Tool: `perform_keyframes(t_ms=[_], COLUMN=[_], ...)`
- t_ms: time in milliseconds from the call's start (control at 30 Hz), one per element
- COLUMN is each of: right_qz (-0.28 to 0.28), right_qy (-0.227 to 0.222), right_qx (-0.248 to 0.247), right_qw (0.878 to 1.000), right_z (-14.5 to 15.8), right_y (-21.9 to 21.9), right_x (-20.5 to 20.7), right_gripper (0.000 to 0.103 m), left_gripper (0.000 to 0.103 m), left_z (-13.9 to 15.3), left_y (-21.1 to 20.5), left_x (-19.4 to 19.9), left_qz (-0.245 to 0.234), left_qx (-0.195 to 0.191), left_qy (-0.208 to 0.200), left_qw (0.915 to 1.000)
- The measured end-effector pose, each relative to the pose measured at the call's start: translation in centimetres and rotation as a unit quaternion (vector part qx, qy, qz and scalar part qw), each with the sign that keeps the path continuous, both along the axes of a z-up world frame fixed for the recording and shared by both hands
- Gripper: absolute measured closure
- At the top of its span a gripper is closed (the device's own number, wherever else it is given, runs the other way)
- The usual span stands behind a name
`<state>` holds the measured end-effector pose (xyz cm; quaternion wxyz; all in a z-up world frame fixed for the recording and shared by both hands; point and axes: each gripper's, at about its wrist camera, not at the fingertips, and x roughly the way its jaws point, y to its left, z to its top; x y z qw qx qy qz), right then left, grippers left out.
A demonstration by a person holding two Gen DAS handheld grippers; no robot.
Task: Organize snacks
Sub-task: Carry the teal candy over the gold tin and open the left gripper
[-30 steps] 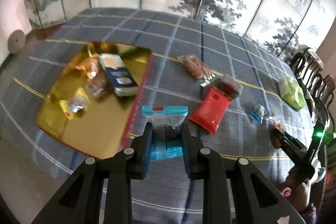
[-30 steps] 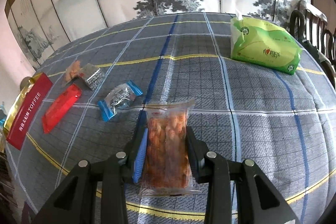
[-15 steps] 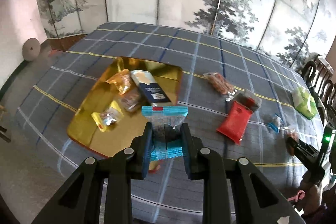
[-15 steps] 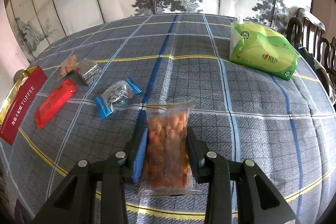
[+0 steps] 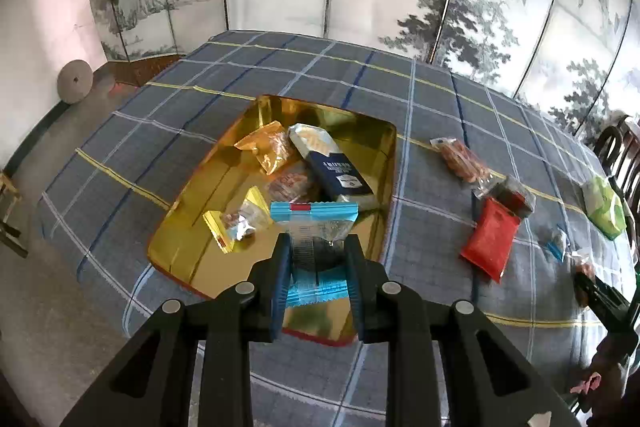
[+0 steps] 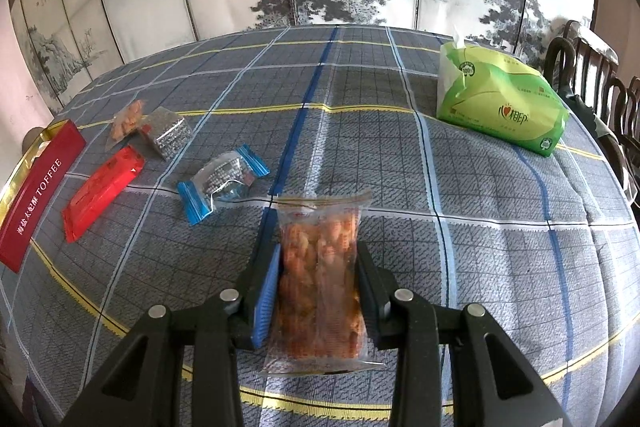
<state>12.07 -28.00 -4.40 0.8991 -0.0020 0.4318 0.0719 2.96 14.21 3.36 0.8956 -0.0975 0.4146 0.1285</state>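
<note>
Table (image 5: 280,75), plaid cloth: carries all items.
Gold tray (image 5: 208,227), near the table's left edge: holds several snack packets already.
Green tissue pack (image 6: 500,107), far right corner: apart from the snacks.
Red packet (image 5: 490,241), silver packet (image 6: 168,137), small blue-ended packet (image 6: 222,183): loose on the cloth between the tray and the right edge, not yet sorted.
Left gripper (image 5: 318,267): clenched on a blue-ended packet (image 5: 314,227), held above the tray's near edge.
Right gripper (image 6: 318,287): grasping a clear bag of orange snacks (image 6: 320,267) over the near edge of the cloth.
Step, as judged: delivery to the tray. Next move calls for lowering the left packet and releasing.
</note>
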Motion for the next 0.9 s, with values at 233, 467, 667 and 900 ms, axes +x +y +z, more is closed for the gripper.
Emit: perform_keyframes(t_ms=[233,467,667,900], right_qz=[0.0,0.0,0.0,0.0], right_qy=[0.0,0.0,0.0,0.0], right_qx=[0.0,0.0,0.0,0.0], right_qw=[1.0,1.0,1.0,1.0], right_z=[0.0,0.0,0.0,0.0], right_y=[0.0,0.0,0.0,0.0], right_x=[0.0,0.0,0.0,0.0], right_gripper=[0.067,0.067,0.067,0.067], left_gripper=[0.08,0.08,0.08,0.079], left_z=[-1.0,-2.4,-3.3,-4.3], left_y=[2.3,3.5,3.2,2.6], left_x=[0.1,0.5,1.1,2.4], left_qz=[0.002,0.0,-0.012,-0.027], left_qx=[-0.01,-0.019,-0.015,-0.011], left_qy=[-0.004,0.0,0.007,0.018], left_qw=[0.9999,0.9998,0.9998,0.9994])
